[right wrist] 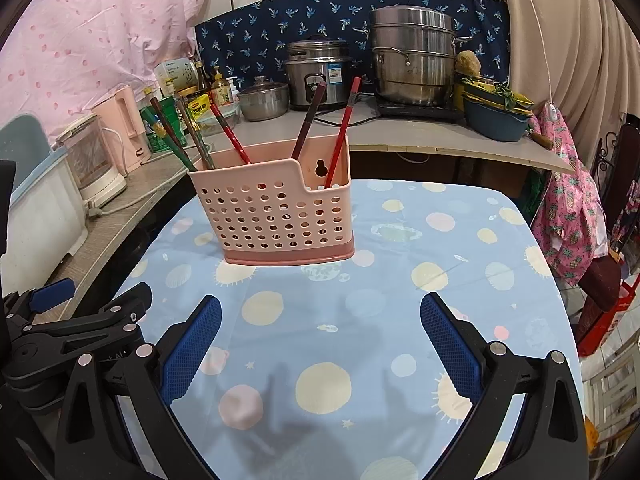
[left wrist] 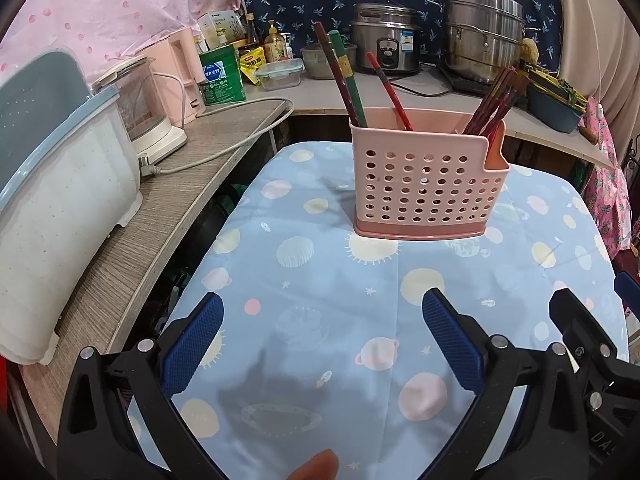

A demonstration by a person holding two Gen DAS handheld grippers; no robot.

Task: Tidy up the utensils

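Observation:
A pink perforated utensil holder (left wrist: 424, 184) (right wrist: 276, 216) stands upright on the table with the blue planet-print cloth (left wrist: 320, 320) (right wrist: 400, 280). Several chopsticks (left wrist: 352, 80) (right wrist: 340, 128), red, green and dark, lean inside its compartments. My left gripper (left wrist: 324, 336) is open with nothing between its blue pads, low over the cloth, well short of the holder. My right gripper (right wrist: 320, 332) is open too, empty, with the holder ahead of it to the left. Part of each gripper shows at the edge of the other's view.
A wooden counter (left wrist: 168, 208) runs along the left with a white-and-blue bin (left wrist: 52, 208), a steamer and a pink kettle (left wrist: 180, 68). Behind stand a rice cooker (right wrist: 318, 76), steel pots (right wrist: 416, 60), bottles and a blue basin (right wrist: 496, 120). A fingertip (left wrist: 316, 466) shows at the bottom.

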